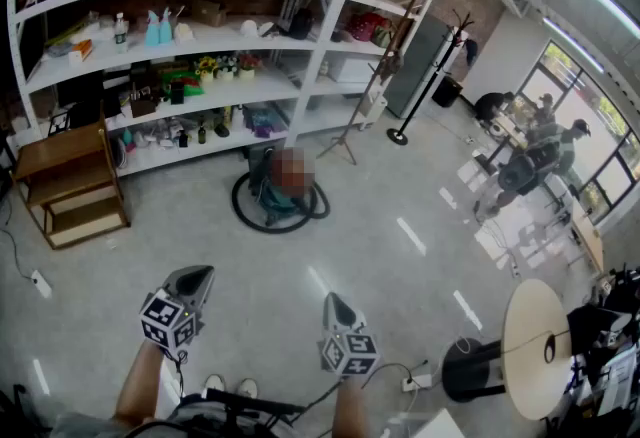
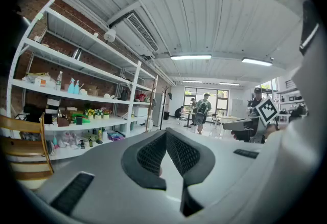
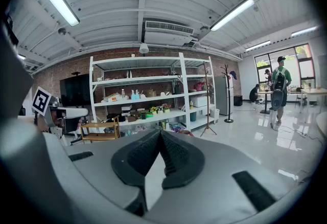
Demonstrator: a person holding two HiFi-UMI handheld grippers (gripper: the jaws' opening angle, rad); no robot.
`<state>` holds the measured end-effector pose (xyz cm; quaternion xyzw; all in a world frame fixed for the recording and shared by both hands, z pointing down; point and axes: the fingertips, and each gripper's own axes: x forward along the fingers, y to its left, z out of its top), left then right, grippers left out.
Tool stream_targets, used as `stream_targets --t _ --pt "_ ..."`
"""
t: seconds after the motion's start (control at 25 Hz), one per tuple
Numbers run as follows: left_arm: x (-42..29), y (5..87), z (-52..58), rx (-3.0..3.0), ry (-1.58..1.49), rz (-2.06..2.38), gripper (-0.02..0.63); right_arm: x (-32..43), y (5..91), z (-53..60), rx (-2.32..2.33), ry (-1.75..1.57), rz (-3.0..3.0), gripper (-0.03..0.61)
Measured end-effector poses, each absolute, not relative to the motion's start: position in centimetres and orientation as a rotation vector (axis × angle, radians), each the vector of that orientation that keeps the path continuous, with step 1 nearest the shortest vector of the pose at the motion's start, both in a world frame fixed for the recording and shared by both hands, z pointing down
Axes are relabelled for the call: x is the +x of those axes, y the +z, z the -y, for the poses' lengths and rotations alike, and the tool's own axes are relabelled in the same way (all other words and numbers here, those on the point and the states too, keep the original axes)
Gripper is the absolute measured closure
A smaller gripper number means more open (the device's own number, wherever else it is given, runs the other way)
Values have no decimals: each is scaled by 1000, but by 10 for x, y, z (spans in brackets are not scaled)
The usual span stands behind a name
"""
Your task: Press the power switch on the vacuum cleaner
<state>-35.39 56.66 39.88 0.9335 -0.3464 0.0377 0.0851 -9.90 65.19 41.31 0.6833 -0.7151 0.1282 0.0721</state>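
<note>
Two hand-held grippers, both far short of the target. Head view: grey left gripper and grey right gripper low in frame above the pale glossy floor; dark canister vacuum cleaner, ringed by its black hose, on the floor at the foot of the white metal shelving and well apart from both grippers; power switch not discernible, top of the machine partly hidden. Left gripper view: left gripper with ribbed black pads closed tip to tip, nothing between them; vacuum cleaner not made out past the gripper body. Right gripper view: right gripper likewise closed and empty. Judged hazards: snagging a foot or jaw in the looped hose on approach; closed tips sliding off a small switch under an oblique push; pressing the wrong control, given the unlocated switch; rolling of the canister under too hard a press.
</note>
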Motion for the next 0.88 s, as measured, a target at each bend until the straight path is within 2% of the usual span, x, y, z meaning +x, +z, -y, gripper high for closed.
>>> stream_targets --t 0.88 --pt "-306 403 -567 2797 123 1076 604 -54 420 -652 2004 373 2235 569"
